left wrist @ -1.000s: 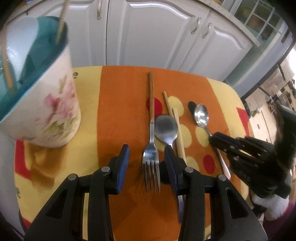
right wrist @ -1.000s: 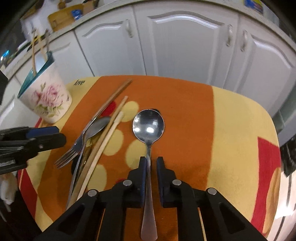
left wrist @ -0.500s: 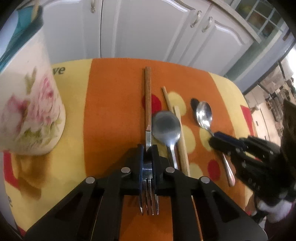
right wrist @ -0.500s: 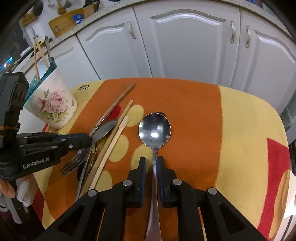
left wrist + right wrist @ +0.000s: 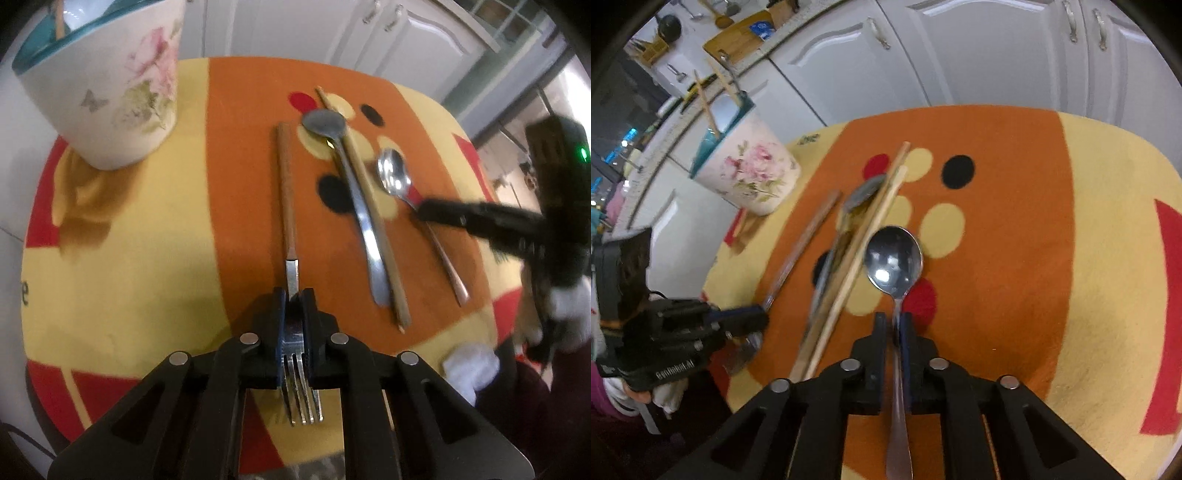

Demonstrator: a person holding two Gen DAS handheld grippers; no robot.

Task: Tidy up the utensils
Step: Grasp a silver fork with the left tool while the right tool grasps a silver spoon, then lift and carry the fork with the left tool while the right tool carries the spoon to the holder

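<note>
Both grippers hold cutlery beside the white floral ceramic holder with a teal rim, which stands at a far corner of the small counter under its orange-and-yellow spotted cloth. The left gripper, its jaws having just closed, clamps the steel fork with a wooden handle near the tines. The right gripper pinches the shiny steel spoon, its jaws having just eased slightly wider; that spoon could slip. Between them, farther from the holder than the fork, lie a matte grey spoon and wooden chopsticks. Swinging either long handle risks sweeping these off the cloth's nearby edges. Open room lies beside the holder.
</note>
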